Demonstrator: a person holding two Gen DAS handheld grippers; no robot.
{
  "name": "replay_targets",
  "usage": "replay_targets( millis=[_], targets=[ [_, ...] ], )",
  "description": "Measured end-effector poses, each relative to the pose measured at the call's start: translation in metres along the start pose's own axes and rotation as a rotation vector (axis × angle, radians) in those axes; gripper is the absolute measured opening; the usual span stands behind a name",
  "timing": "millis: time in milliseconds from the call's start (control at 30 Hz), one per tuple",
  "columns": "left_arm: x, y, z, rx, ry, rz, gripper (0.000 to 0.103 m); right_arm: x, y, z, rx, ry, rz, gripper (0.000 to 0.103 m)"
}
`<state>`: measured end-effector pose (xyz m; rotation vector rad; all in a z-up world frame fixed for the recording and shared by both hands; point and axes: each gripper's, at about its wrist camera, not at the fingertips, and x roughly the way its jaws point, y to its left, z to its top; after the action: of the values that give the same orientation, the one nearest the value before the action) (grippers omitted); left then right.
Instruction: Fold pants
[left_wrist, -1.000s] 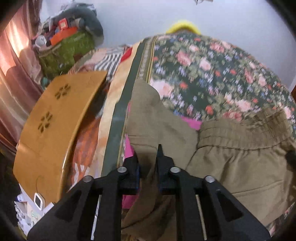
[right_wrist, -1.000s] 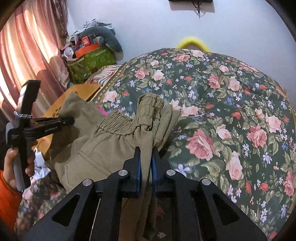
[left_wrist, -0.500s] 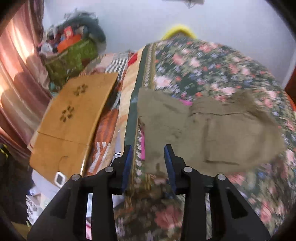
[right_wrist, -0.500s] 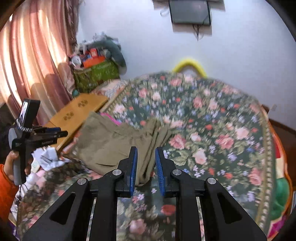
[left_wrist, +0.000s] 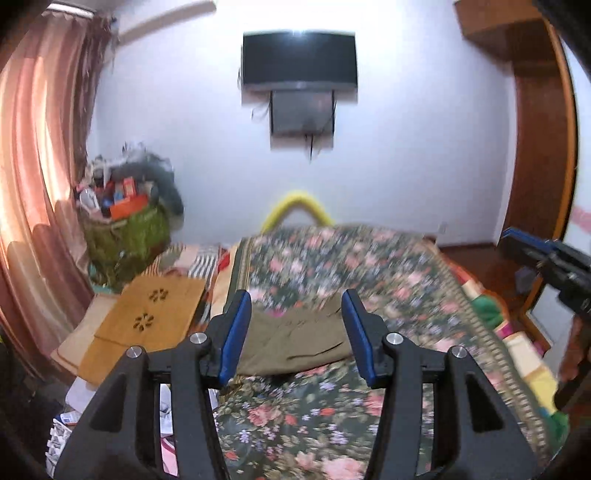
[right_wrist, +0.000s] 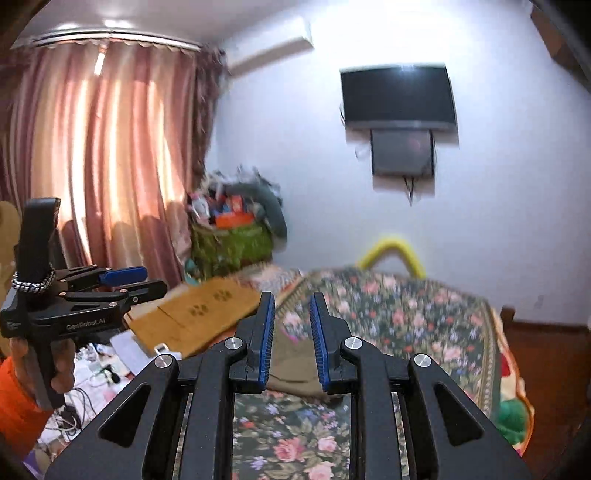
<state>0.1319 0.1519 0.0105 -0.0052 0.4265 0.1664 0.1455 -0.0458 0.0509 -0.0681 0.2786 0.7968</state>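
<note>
The olive-brown pants (left_wrist: 295, 339) lie folded in a compact rectangle on the floral bed cover (left_wrist: 369, 273), near its left edge. In the right wrist view the pants (right_wrist: 291, 373) show partly behind the fingers. My left gripper (left_wrist: 295, 332) is open and empty, held well back from and above the pants. My right gripper (right_wrist: 292, 339) is open and empty, also pulled back. The left gripper also shows in the right wrist view (right_wrist: 136, 282). The right gripper shows at the right edge of the left wrist view (left_wrist: 517, 243).
A wooden lap table (left_wrist: 147, 317) stands left of the bed. A green basket of clutter (left_wrist: 125, 236) sits by the pink curtain (left_wrist: 33, 184). A wall TV (left_wrist: 299, 59) hangs above. Papers and cables (right_wrist: 96, 373) litter the floor at left.
Both grippers let go of the pants, opened and drew back and up from the bed. The pants now lie folded and flat on the cover.
</note>
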Motion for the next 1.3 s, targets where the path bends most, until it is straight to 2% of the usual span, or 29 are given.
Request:
replay_targets(
  millis=[167, 233, 300, 333, 433, 500, 533, 600, 667, 767, 1300],
  targets=[
    [-0.079, -0.013, -0.002, 0.026, -0.139, 0.020, 0.052, -0.044, 0.030, 0.002, -0.023, -0.098, -0.001, 0.018],
    [-0.103, -0.019, -0.007, 0.020, -0.180, -0.006, 0.054, -0.058, 0.040, -0.002, -0.018, -0.130, -0.001, 0.018],
    [-0.120, -0.023, -0.011, 0.009, -0.204, -0.018, 0.066, -0.064, 0.048, -0.005, -0.014, -0.141, -0.003, 0.019],
    [-0.125, -0.024, -0.013, 0.001, -0.213, -0.022, 0.068, -0.066, 0.051, -0.007, -0.016, -0.146, -0.013, 0.020],
    [-0.142, -0.026, -0.019, -0.021, -0.231, -0.035, 0.076, -0.071, 0.056, -0.013, -0.008, -0.151, -0.046, 0.046],
    [-0.147, -0.027, -0.023, -0.024, -0.245, -0.003, 0.088, -0.072, 0.057, -0.015, 0.013, -0.151, -0.057, 0.067],
    [-0.150, -0.027, -0.026, -0.023, -0.252, 0.010, 0.090, -0.071, 0.057, -0.017, 0.022, -0.150, -0.067, 0.069],
    [-0.153, -0.027, -0.030, -0.021, -0.260, 0.021, 0.098, -0.074, 0.060, -0.017, 0.029, -0.148, -0.080, 0.084],
    [-0.155, -0.025, -0.033, -0.026, -0.270, 0.038, 0.103, -0.073, 0.063, -0.018, 0.021, -0.152, -0.106, 0.093],
    [-0.155, -0.022, -0.036, -0.025, -0.264, 0.043, 0.103, -0.082, 0.066, -0.020, 0.011, -0.156, -0.133, 0.102],
    [-0.159, -0.022, -0.044, -0.047, -0.253, 0.031, 0.103, -0.096, 0.067, -0.027, 0.027, -0.148, -0.143, 0.102]
  ],
)
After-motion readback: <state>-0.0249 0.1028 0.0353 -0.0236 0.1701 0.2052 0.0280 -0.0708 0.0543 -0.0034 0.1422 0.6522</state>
